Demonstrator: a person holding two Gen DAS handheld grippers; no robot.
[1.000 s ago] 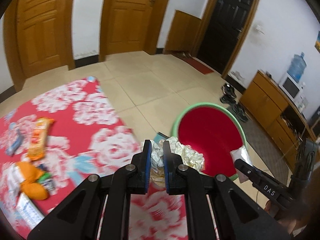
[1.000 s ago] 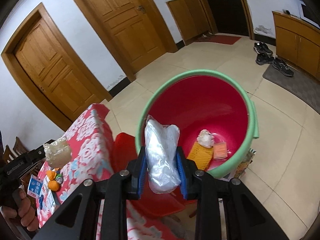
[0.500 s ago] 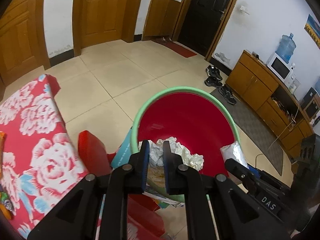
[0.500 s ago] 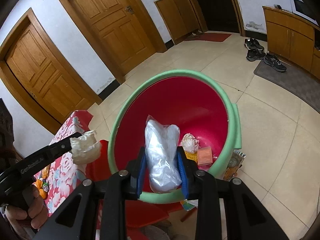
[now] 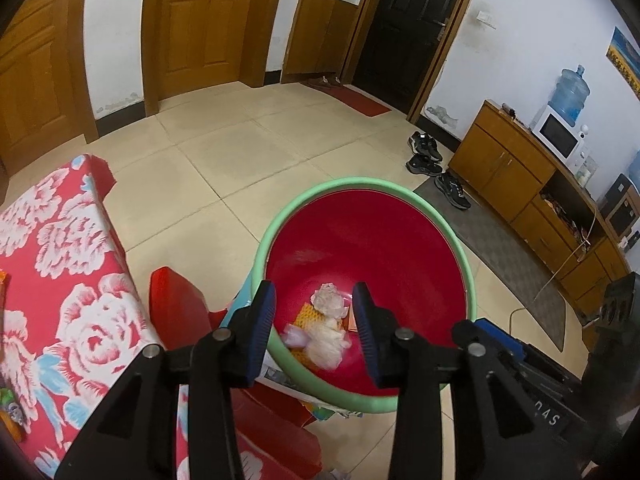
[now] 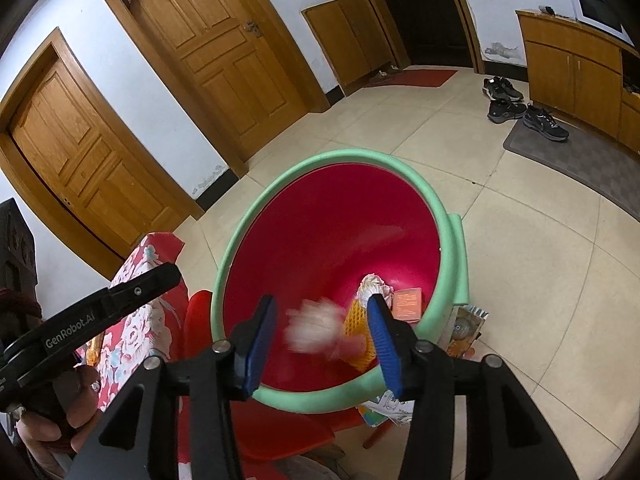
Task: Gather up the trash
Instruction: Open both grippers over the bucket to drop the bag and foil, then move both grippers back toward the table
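Both the left gripper (image 5: pixel 315 322) and right gripper (image 6: pixel 321 334) have just been opening above the red bin (image 5: pixel 432 208); nothing is gripped, and blurred wrappers (image 6: pixel 310 328) sit inside.

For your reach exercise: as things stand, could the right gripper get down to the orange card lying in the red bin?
Probably yes. The right gripper hangs open over the bin, whose mouth is uncovered; the orange card lies exposed on the bottom, only loose wrappers beside it.
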